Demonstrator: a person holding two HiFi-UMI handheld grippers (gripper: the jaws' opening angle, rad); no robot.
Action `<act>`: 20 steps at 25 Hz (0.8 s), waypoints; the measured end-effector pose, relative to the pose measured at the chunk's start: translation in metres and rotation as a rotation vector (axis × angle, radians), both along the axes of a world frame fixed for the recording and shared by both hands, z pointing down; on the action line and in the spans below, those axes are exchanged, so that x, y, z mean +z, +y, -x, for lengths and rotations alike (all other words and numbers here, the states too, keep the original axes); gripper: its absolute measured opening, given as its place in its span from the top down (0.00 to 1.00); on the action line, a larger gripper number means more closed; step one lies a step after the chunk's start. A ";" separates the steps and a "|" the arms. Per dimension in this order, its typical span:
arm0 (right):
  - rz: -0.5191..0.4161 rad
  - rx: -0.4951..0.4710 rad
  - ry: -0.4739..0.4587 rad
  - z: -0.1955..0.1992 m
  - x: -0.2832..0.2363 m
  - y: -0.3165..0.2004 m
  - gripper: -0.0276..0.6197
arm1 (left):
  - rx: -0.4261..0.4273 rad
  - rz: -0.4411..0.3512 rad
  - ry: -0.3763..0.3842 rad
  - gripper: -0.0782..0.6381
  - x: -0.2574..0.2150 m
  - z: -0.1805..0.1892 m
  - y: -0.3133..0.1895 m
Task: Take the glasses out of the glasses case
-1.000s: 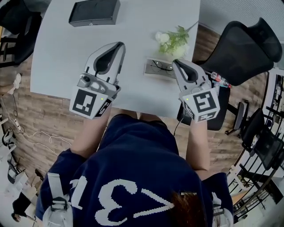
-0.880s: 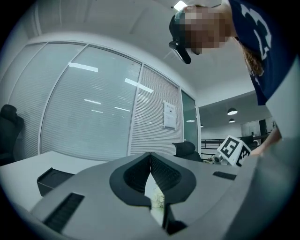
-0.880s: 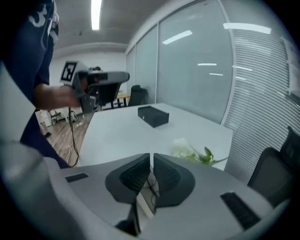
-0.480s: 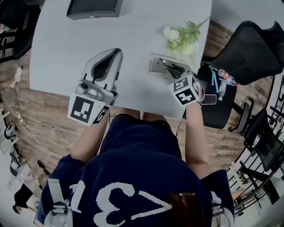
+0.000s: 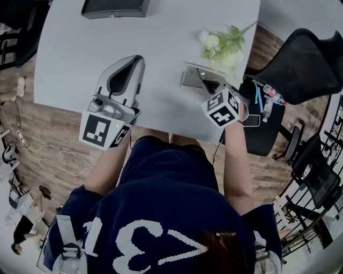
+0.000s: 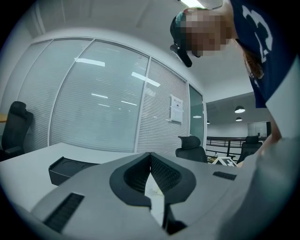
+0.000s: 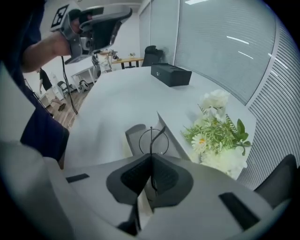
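Observation:
An open grey glasses case [image 5: 188, 78] lies on the white table [image 5: 80, 53] near its front right edge. In the right gripper view the case [image 7: 137, 136] sits just beyond the jaw tips with its lid [image 7: 174, 137] raised. The thin black wire glasses [image 7: 152, 138] stand up over it. My right gripper [image 7: 151, 158] is shut on their frame. From the head view this gripper [image 5: 210, 89] points steeply down at the case. My left gripper [image 5: 134, 59] hovers over the table to the left, shut and empty [image 6: 150, 155].
A bunch of white flowers with green leaves [image 5: 221, 45] lies just behind the case, close to the table's right edge. A black box [image 5: 114, 6] sits at the far side. A black office chair [image 5: 300, 64] stands right of the table.
The right gripper tipped forward and down onto the case and closed on the glasses' frame; in the last half second it shifted only slightly. The left gripper stayed about where it was.

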State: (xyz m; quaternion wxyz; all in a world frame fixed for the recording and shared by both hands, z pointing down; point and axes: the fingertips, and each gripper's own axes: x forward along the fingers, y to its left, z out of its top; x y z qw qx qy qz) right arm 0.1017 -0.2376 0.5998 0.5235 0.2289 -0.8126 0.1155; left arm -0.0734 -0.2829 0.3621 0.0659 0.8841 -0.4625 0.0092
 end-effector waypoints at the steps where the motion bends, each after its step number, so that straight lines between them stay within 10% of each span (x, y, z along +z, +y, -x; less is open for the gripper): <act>1: -0.004 -0.013 -0.017 0.001 -0.006 0.003 0.92 | 0.000 -0.004 0.000 0.87 -0.002 0.000 0.000; 9: -0.087 0.050 -0.263 0.007 -0.080 -0.005 0.92 | 0.009 -0.084 0.003 0.87 -0.033 -0.007 0.000; 20: -0.520 0.290 -0.685 -0.013 -0.260 -0.045 0.92 | 0.004 -0.252 0.017 0.87 -0.101 -0.011 -0.002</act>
